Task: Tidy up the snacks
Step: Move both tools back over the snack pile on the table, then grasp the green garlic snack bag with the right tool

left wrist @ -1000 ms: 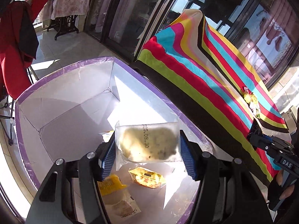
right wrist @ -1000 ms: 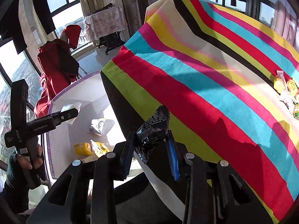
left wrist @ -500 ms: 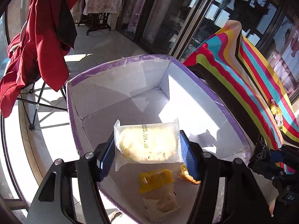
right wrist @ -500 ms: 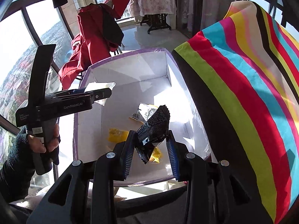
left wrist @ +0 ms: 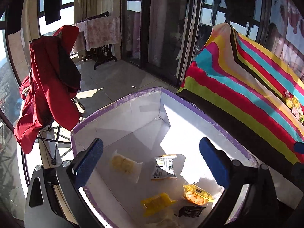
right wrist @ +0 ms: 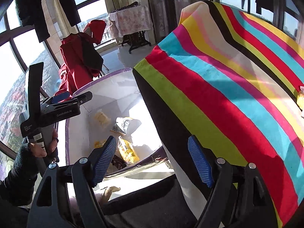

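Opening over the box (left wrist: pixel 190 102), the left gripper (left wrist: pixel 150 159) and right gripper (right wrist: pixel 152 159) spread with nothing between them, the snacks (left wrist: pixel 163 168) already lying inside, so a clean release likely means lifting clear before reaching toward the striped cloth (right wrist: pixel 218 95).

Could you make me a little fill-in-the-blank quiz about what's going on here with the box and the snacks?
1. The snack packets lie inside a white box whose rim is edged in ____ tape.
2. Between the blue pads of the left gripper there is ____, as its jaws are opening.
3. The small black packet now lies in the ____.
4. The striped cloth hangs to the ____ of the box in both views.

Missing words: purple; nothing; box; right
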A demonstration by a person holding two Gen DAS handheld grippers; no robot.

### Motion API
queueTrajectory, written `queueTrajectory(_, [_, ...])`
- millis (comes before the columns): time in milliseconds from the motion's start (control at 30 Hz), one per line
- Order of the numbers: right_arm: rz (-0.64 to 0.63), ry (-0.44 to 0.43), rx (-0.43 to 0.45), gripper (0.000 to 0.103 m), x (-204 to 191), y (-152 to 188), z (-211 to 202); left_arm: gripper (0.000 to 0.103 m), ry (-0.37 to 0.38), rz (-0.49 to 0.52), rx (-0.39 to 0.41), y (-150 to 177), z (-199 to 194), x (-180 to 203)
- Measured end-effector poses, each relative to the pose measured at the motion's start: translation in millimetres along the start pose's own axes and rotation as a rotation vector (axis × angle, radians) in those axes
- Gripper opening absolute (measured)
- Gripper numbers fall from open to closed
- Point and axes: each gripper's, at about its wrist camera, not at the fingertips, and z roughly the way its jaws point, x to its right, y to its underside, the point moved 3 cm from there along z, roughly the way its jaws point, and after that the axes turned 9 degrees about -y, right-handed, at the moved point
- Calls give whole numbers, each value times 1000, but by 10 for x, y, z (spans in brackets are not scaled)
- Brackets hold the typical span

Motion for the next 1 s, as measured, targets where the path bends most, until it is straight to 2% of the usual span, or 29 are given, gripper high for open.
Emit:
queueTrajectory(133, [128, 111, 80, 82, 586, 242, -453, 101, 124, 212, 21, -172, -154, 843])
queueTrajectory(200, [211, 155, 120, 84, 890, 392, -672, 101, 224, 331, 9, -187, -241, 1358])
queueTrajectory(333, [393, 252, 191, 84, 1556, 725, -1060, 101, 425, 454, -60, -137, -314, 2371])
queueTrajectory(400, [479, 296, 221, 84, 1873, 876, -1222, 101, 482, 511, -89, -100, -300, 2866])
queueTrajectory(500, [569, 370, 253, 84, 2322, 1045, -1396, 101, 527, 579, -116, -56, -283, 3564])
queueTrajectory(600, [596, 458, 249, 84, 2724, 1116, -1452, 101, 587, 600, -137, -49, -285, 4154])
queueTrajectory(733, [614, 524, 227, 84, 3220, 1055, -1435, 101, 593, 618, -83, -87, -226, 4777])
queueTrajectory(867, [602, 558, 199, 84, 3660, 827, -1392, 101, 600, 582, -107, -198, -122, 5026])
queueTrajectory(1000, [604, 545, 169, 84, 4042, 539, -1263, 101, 614, 524, -161, -255, -6, 5046])
